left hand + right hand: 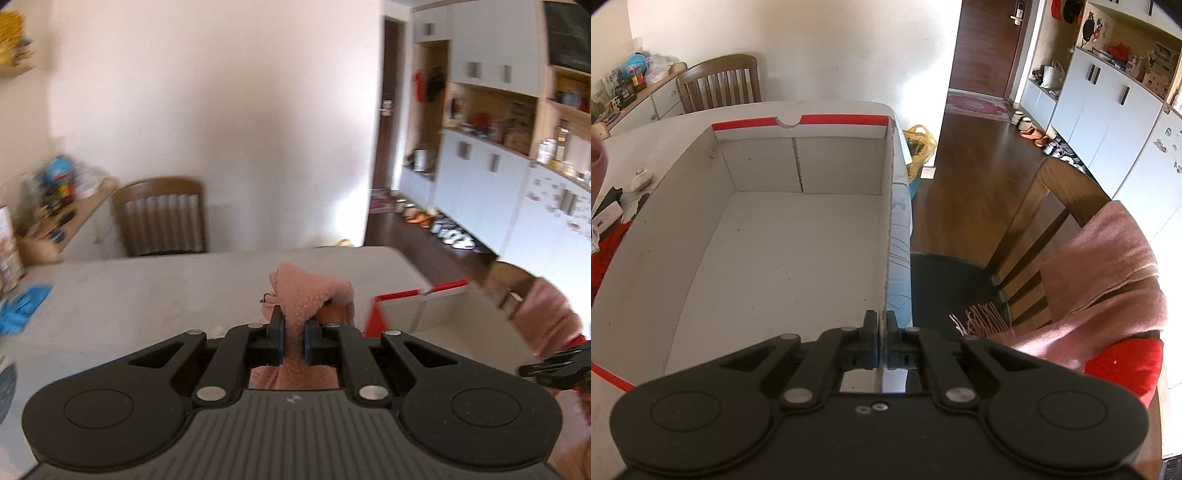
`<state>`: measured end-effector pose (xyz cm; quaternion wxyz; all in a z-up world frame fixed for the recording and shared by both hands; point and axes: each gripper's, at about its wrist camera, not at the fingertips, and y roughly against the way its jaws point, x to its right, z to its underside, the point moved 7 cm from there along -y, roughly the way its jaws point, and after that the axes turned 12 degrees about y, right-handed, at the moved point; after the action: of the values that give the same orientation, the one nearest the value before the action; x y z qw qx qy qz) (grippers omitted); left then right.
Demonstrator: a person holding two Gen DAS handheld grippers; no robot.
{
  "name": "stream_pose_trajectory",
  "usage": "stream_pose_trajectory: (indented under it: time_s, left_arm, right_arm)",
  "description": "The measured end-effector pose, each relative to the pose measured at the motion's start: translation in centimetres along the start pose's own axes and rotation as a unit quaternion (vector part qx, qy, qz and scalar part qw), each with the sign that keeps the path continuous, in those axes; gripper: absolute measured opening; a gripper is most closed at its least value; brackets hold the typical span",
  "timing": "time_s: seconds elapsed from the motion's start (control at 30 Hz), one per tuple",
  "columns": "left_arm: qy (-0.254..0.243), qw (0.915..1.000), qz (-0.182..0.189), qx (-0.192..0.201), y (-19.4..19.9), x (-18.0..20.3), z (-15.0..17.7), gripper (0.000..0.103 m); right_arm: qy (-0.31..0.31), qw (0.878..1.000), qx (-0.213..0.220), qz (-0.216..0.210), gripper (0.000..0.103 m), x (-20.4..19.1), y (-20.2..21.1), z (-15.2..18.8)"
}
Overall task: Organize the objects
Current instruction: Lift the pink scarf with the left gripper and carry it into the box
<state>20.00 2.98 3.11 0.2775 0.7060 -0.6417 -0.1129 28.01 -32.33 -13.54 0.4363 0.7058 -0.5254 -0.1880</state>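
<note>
While the pink fleece cloth (306,295) is pinched between the narrow jaws of the left gripper (294,328), it is seen from the left wrist held clear above the white table (147,288), its bunched top folded over past the fingertips and the rest trailing back under the tool. Its long axis is judged to run along the fingers, top end pointing toward the far wall. The open cardboard box (417,310) lies just to the right.

From the right wrist, the right gripper (881,332) is seen closed on the right wall of the box (888,221), holding it steady; the inside is bare. A pink scarf (1108,266) is draped over the chair (1067,192) beside the table.

The cloth could slip, since only a thin fold is gripped, or its hanging tail could catch on the box rim and drag the box.
</note>
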Motion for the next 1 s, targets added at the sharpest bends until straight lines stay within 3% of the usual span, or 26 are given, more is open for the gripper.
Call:
stream_pose_trajectory:
  time_s: [0.23, 0.47, 0.77, 1.0]
  left_arm:
    - [-0.053, 0.996, 0.071, -0.007, -1.8, 6.9, -1.4, 0.008]
    - [-0.099, 0.9855, 0.134, -0.032, -5.1, 13.3, -1.0, 0.008]
    - [-0.154, 0.9708, 0.168, -0.076, -10.8, 19.0, 1.8, 0.008]
    - [-0.168, 0.9663, 0.173, -0.089, -14.5, 21.9, 1.7, 0.008]
  right_arm:
    - [0.002, 1.0, -0.003, -0.001, 0.003, -0.3, 0.1, 0.0]
    - [-0.007, 1.0, -0.008, 0.004, 0.003, -0.7, 0.2, 0.2]
    - [-0.014, 1.0, -0.013, 0.006, 0.003, -0.7, 0.2, 0.2]
    - [-0.017, 1.0, -0.013, 0.005, 0.002, -0.6, 0.3, 0.2]
